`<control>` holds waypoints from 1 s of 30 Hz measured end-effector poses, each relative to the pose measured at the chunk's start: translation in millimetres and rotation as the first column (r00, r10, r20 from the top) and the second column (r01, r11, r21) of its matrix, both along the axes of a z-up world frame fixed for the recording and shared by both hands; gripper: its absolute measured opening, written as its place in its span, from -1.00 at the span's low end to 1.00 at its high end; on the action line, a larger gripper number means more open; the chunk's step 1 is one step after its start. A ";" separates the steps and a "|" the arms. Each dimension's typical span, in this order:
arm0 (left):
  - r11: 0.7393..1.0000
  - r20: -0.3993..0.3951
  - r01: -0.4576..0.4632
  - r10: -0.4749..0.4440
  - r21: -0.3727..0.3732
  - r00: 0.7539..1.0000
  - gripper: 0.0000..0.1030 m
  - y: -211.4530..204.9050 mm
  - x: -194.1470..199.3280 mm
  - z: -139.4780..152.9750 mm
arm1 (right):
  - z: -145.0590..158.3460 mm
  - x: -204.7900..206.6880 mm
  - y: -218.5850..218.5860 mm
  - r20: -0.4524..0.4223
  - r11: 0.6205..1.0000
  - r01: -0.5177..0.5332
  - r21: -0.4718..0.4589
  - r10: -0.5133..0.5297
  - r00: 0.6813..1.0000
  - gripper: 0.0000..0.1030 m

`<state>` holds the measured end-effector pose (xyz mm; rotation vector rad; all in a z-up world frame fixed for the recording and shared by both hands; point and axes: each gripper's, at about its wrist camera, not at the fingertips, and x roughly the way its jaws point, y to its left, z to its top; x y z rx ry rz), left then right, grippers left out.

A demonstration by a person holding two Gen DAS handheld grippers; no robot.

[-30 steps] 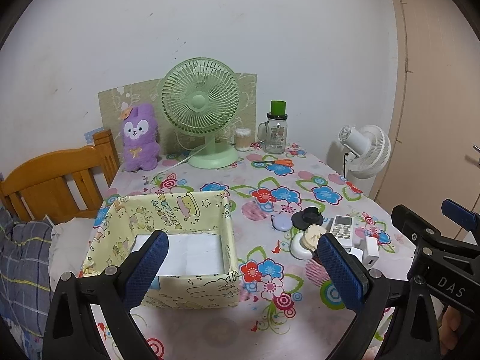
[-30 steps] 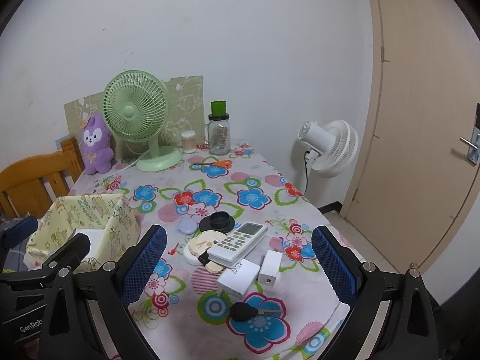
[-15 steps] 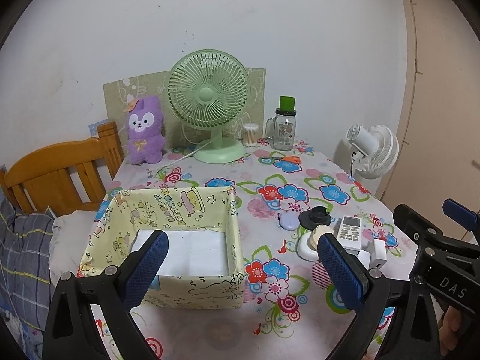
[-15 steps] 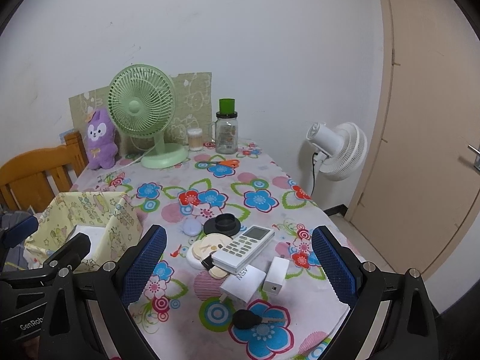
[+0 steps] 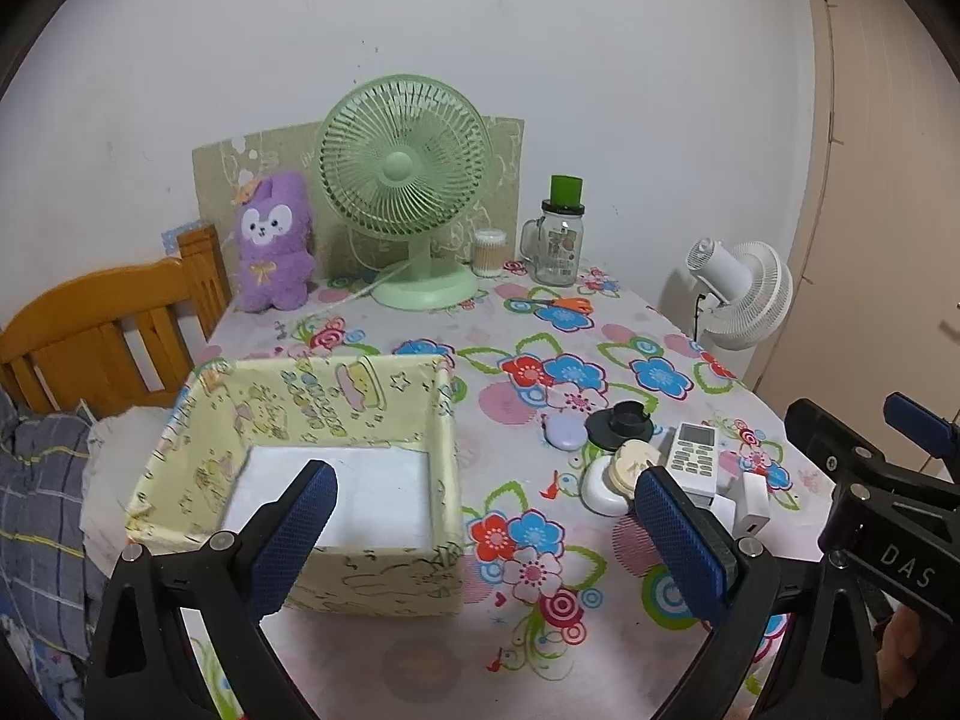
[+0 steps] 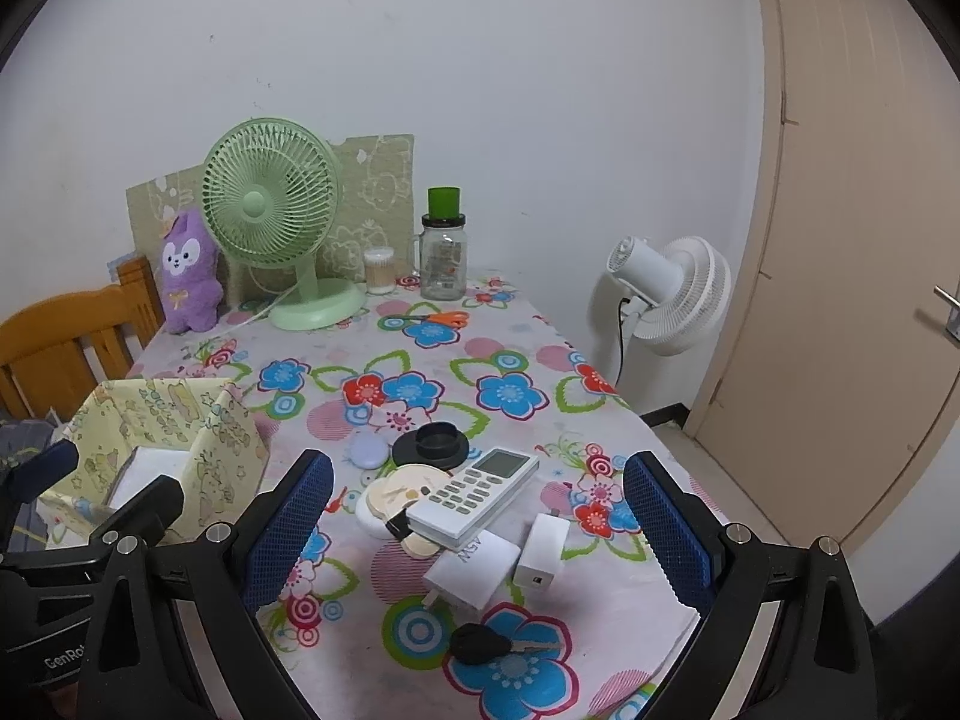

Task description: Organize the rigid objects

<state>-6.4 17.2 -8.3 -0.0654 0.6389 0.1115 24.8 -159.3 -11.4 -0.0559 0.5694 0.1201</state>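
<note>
Jaws spread wide and empty, left gripper [image 5: 480,528] faces the box [image 5: 312,450], right gripper [image 6: 477,531] the remote [image 6: 474,495].

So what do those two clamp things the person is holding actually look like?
Both are black plastic frames with silver screws, ending in paddle-shaped pads of blue mesh-textured rubber. The left gripper reads "GenRo" in white, seen from the right view; the right gripper reads "DAS".

Bare floral tablecloth [image 6: 336,594] lies open between the yellow fabric box [image 6: 180,450] at left and the clutter around the white remote [image 6: 474,495]; the green desk fan [image 6: 282,222] blocks the far edge.
</note>
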 end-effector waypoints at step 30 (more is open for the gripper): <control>0.999 -0.125 0.033 -0.036 -0.030 0.991 0.95 -57.4 38.5 -62.9 | -61.6 49.9 -43.2 -0.142 1.000 0.005 -0.031 -0.009 0.990 0.85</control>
